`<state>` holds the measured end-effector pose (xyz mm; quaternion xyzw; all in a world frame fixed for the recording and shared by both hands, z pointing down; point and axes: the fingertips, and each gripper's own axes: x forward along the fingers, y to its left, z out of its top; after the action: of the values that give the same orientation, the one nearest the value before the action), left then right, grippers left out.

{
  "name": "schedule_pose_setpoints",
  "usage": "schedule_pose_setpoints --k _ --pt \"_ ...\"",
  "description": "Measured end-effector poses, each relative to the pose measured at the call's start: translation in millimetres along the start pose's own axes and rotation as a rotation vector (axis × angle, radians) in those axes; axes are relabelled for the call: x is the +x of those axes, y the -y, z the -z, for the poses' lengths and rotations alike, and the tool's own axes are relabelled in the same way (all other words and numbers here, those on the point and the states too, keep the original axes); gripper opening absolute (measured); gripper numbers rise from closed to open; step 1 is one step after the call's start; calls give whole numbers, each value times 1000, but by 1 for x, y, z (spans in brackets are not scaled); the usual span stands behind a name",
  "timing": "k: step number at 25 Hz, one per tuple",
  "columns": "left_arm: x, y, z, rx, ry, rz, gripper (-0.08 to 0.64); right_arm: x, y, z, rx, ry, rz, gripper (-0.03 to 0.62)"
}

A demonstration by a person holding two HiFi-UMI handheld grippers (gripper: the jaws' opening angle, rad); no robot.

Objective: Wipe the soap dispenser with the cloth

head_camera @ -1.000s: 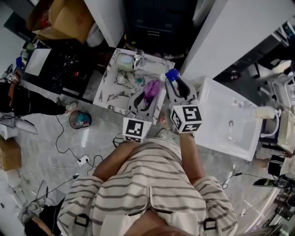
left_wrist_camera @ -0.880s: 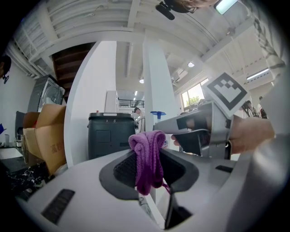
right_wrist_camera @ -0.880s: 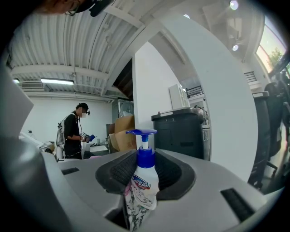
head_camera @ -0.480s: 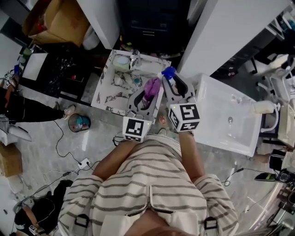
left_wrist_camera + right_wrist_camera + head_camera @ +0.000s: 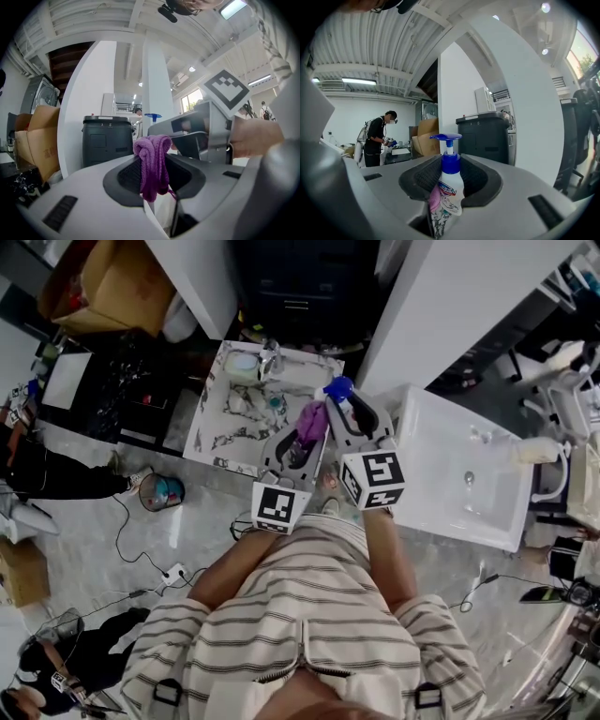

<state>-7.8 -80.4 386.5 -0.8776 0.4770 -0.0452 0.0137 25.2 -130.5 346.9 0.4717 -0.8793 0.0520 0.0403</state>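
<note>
A white soap dispenser (image 5: 449, 187) with a blue pump head (image 5: 338, 388) stands upright between the pads of my right gripper (image 5: 354, 418), which is shut on its body (image 5: 451, 180). A purple cloth (image 5: 152, 164) hangs bunched in my left gripper (image 5: 153, 176), shut on it. In the head view the cloth (image 5: 311, 424) sits just left of the dispenser, close beside it; whether they touch I cannot tell. Both grippers are held level in front of the person's striped shirt.
Below and beyond the grippers lies a marbled counter (image 5: 220, 432) with a small basin (image 5: 246, 363) and tap. A white washbasin unit (image 5: 469, 488) is at the right. A dark bin (image 5: 107, 140) stands ahead. Another person (image 5: 377, 140) works far off. Cables and a bucket (image 5: 159, 491) lie on the floor.
The left gripper and its cloth have shifted slightly up and right, closer to the dispenser. The right gripper has stayed in place with the dispenser.
</note>
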Motion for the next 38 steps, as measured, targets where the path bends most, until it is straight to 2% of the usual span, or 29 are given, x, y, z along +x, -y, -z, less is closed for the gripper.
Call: schedule_pose_setpoints --k 16,28,38 --pt "6 27 10 23 0 91 120 -12 0 4 1 -7 19 132" --pt "19 54 17 97 -8 209 120 -22 3 7 1 -18 38 132" --pt "27 69 30 126 -18 270 120 -33 8 9 15 -13 64 132"
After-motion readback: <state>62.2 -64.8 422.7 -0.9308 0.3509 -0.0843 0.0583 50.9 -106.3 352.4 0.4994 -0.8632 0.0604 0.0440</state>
